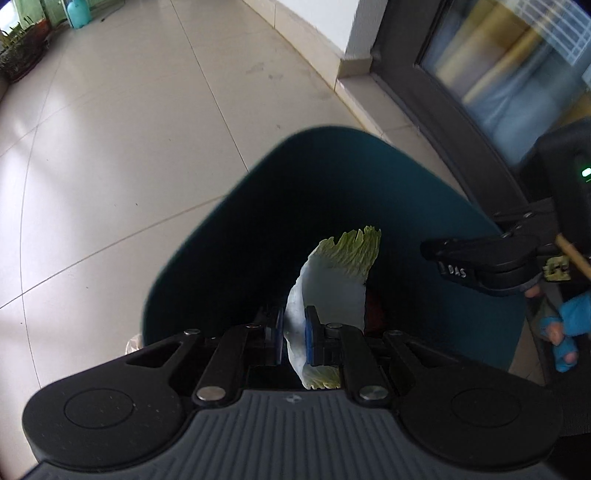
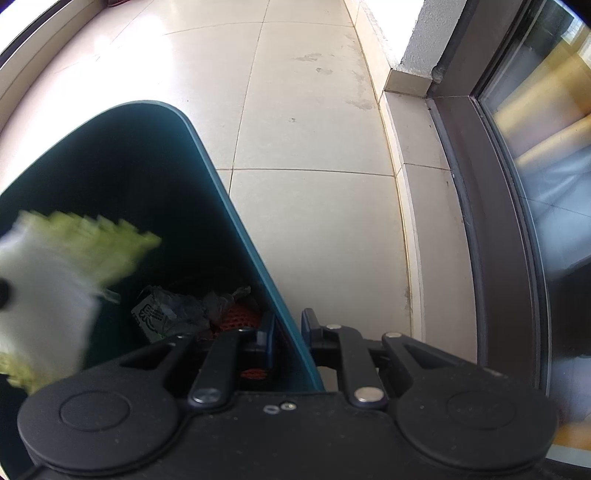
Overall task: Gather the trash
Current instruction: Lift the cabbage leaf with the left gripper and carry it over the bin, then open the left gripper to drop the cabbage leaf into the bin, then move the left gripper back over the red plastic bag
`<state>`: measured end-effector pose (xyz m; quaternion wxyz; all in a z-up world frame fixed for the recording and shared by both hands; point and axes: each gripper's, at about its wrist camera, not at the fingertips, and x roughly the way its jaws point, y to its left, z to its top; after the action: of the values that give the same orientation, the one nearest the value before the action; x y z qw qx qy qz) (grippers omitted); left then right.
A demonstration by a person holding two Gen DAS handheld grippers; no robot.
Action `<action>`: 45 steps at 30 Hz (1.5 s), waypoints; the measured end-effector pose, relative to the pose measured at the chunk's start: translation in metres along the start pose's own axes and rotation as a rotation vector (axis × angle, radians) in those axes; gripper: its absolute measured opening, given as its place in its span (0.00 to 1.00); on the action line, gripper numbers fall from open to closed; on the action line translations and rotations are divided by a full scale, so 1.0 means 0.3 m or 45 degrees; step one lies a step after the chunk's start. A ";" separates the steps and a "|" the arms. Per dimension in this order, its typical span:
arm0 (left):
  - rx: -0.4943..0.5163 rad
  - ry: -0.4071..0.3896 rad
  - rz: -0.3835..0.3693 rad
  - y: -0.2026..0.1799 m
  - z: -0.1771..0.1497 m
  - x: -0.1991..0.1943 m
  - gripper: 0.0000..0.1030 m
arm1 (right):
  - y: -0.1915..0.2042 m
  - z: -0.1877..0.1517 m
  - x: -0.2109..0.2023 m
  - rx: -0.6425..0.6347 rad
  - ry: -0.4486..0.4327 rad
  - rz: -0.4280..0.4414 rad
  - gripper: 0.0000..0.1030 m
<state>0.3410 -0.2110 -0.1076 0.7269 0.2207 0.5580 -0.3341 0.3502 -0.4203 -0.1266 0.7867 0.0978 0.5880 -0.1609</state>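
Note:
My left gripper point(image 1: 294, 334) is shut on a cabbage leaf point(image 1: 332, 273), white with a pale green frilled edge, and holds it over the open mouth of a dark teal trash bin point(image 1: 424, 184). The leaf also shows blurred at the left of the right wrist view point(image 2: 55, 258). My right gripper point(image 2: 287, 328) is shut on the teal bin's right rim point(image 2: 236, 221), one finger inside and one outside. The right gripper also shows at the right of the left wrist view point(image 1: 480, 262). Crumpled wrappers and a red mesh point(image 2: 236, 317) lie in the bin.
Pale floor tiles point(image 1: 110, 147) spread to the left and ahead. A dark door frame with glass point(image 2: 498, 221) runs along the right, beside a white wall corner point(image 2: 417, 48). Potted plants point(image 1: 18, 51) and a teal watering can point(image 1: 77, 14) stand far back left.

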 end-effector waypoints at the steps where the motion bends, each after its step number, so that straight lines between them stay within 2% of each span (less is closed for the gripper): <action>1: 0.004 0.036 0.019 -0.015 0.007 0.050 0.11 | -0.001 -0.001 0.000 -0.001 -0.001 0.003 0.14; 6: 0.057 0.162 0.061 -0.078 0.024 0.203 0.11 | -0.003 -0.004 0.002 -0.010 -0.003 0.014 0.13; 10: 0.029 0.238 0.078 -0.091 0.040 0.281 0.11 | -0.005 -0.002 0.003 -0.015 -0.004 0.019 0.13; 13: 0.006 0.259 0.038 -0.089 0.059 0.309 0.11 | -0.003 -0.003 0.002 -0.014 -0.002 0.021 0.13; 16: -0.016 0.271 -0.015 -0.081 0.064 0.317 0.16 | -0.001 -0.004 0.001 -0.015 -0.002 0.020 0.13; 25: -0.011 0.165 -0.085 -0.055 0.015 0.201 0.21 | -0.001 -0.001 0.001 -0.010 0.002 0.029 0.13; 33: -0.089 0.014 -0.196 0.058 -0.056 -0.023 0.22 | 0.003 -0.003 0.003 -0.018 0.000 0.022 0.13; 39: -0.139 -0.100 -0.230 0.144 -0.094 -0.202 0.22 | 0.002 -0.004 0.002 -0.021 -0.001 0.024 0.13; 42: -0.168 -0.164 -0.187 0.205 -0.117 -0.291 0.22 | 0.001 -0.006 0.001 -0.022 -0.005 0.025 0.13; 45: -0.227 -0.196 -0.124 0.297 -0.149 -0.324 0.22 | 0.004 -0.007 0.000 -0.025 -0.008 0.022 0.13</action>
<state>0.3616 -0.0964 -0.0317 0.7672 0.1017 0.5382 -0.3338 0.3488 -0.4185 -0.1272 0.7907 0.0945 0.5863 -0.1487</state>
